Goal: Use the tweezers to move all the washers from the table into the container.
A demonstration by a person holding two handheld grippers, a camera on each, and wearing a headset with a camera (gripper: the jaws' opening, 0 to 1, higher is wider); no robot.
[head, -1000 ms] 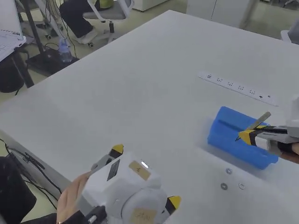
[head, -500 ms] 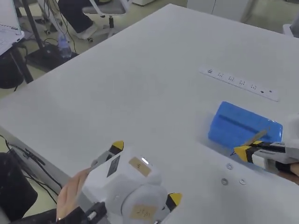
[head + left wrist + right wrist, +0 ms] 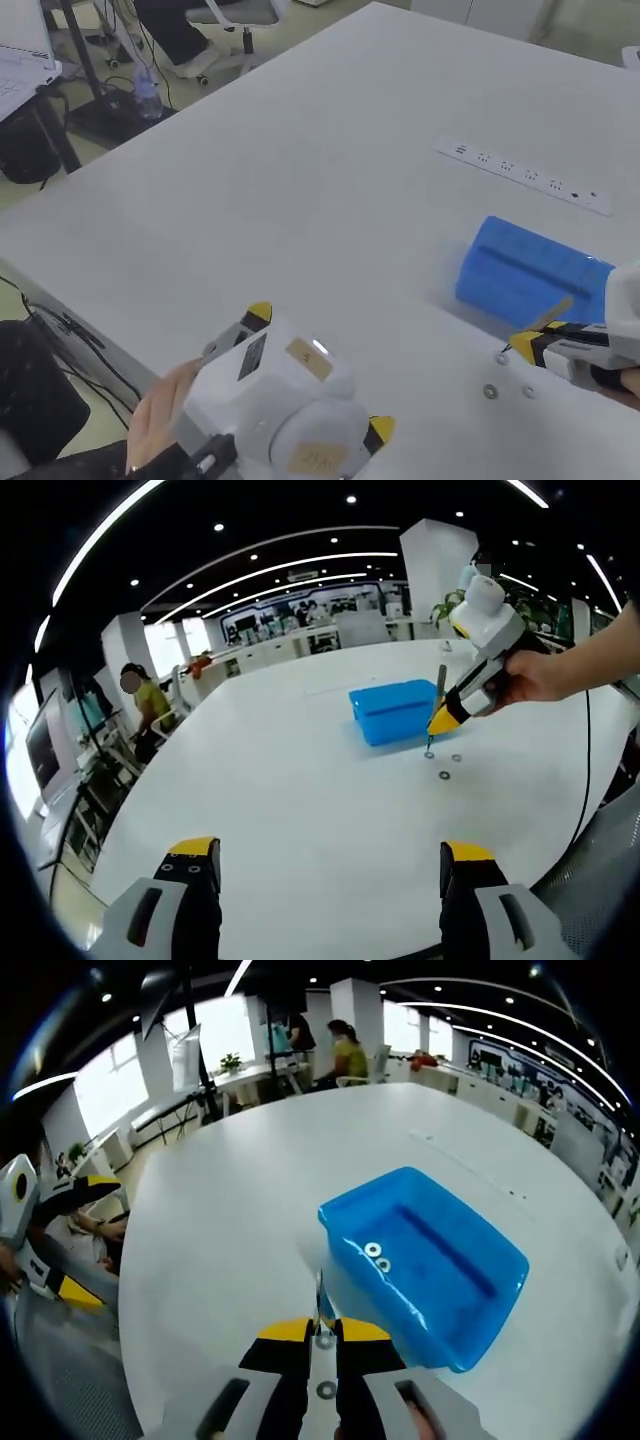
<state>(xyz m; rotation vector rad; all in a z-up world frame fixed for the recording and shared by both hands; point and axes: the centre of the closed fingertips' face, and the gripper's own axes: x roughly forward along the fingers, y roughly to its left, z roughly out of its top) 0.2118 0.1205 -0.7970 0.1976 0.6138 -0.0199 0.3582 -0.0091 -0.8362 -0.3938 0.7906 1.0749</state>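
Farthest left in the head view, my left gripper (image 3: 319,371) sits low by the near edge of the table (image 3: 300,180), with a hand (image 3: 155,420) wrapped round its body. Its own camera shows the jaws spread wide with nothing between them.

Further right is the blue container (image 3: 440,1270), an open rectangular tub on the white top. In the right gripper view, two washers (image 3: 372,1249) lie side by side on its floor, close to one wall.

Just in front of the tub, my right gripper (image 3: 522,346) reaches in from the right. Its jaws are pinched tight on the tweezers (image 3: 440,685), whose lower tips point down at the tabletop.

There, three washers (image 3: 444,775) lie flat and close together, small grey rings. I cannot tell whether the tips touch the nearest one.
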